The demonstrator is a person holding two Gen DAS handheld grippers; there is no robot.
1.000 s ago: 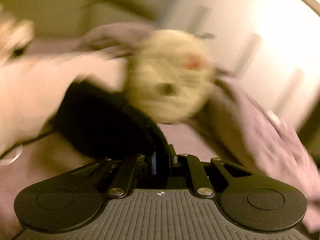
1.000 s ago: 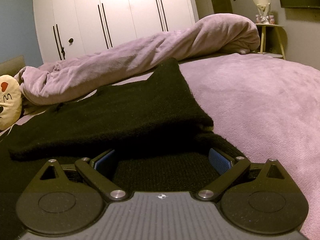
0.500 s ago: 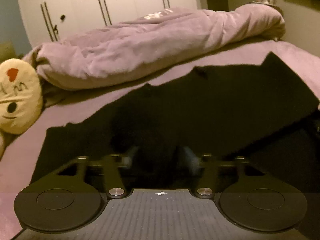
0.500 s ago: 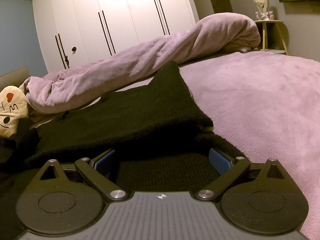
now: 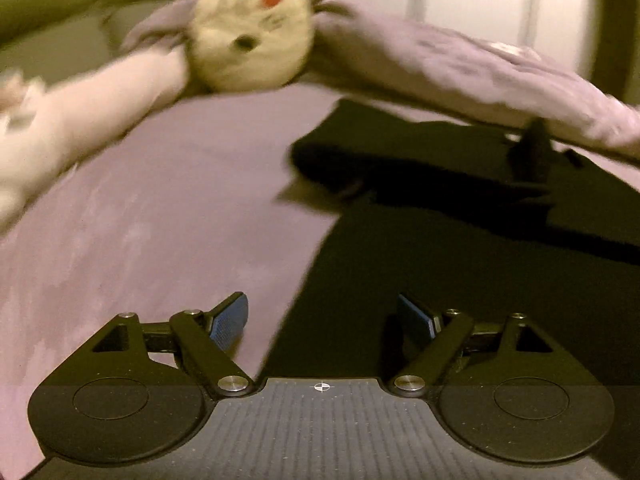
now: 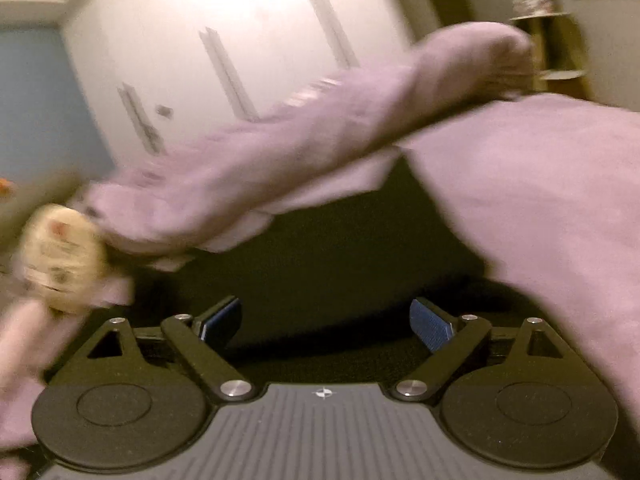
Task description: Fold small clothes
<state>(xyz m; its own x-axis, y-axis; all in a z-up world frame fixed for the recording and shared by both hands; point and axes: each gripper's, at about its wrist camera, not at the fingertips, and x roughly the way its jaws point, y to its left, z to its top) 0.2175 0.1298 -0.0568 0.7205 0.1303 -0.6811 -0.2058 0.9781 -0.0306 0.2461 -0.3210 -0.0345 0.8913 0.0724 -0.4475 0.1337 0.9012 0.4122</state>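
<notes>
A black knitted garment (image 5: 460,248) lies folded on the purple bedspread (image 5: 160,220), its left edge running between the fingers of my left gripper (image 5: 324,320). That gripper's jaws are opening; the pads do not press on the cloth. In the right wrist view the same black garment (image 6: 340,264) fills the area ahead. My right gripper (image 6: 326,326) hovers over it, jaws wide and closing slightly, with only cloth below them and nothing pinched. Both views are motion-blurred.
A rolled purple duvet (image 5: 480,76) lies across the far side of the bed, also in the right wrist view as the duvet (image 6: 280,152). A round cream plush toy (image 5: 250,32) rests at its end. White wardrobe doors (image 6: 240,40) stand behind.
My left gripper let go of the black garment, its jaws went from shut to wide, and it swung left to the garment's edge. My right gripper lifted and tilted, jaws narrowing a little.
</notes>
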